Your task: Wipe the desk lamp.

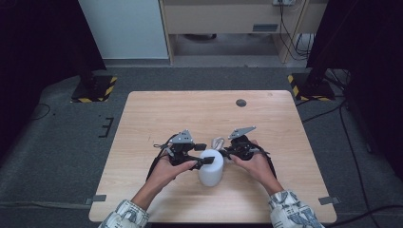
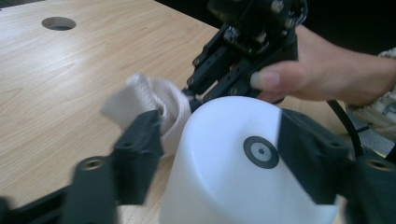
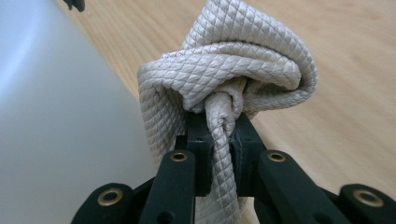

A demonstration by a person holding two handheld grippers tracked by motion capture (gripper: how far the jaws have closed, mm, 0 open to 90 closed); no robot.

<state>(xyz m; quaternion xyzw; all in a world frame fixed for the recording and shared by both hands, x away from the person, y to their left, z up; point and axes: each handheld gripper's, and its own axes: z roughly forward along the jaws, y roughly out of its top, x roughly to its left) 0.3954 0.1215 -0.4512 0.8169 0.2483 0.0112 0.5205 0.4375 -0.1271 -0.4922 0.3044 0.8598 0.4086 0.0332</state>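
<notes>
White tub [image 1: 210,167] clamped by left tool [image 1: 203,155]; right tool [image 1: 225,152] pinches quilted cloth [image 1: 218,143] beside it, mid-table [image 1: 157,114].

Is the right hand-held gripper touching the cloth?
Touching. The right gripper view shows the right hand-held gripper with its jaws pinched shut on a twisted fold of the quilted cloth.

One white container [image 1: 210,167] between both tongs; one quilted cloth [image 1: 218,142] just beyond it; one worktop [image 1: 190,109].
</notes>
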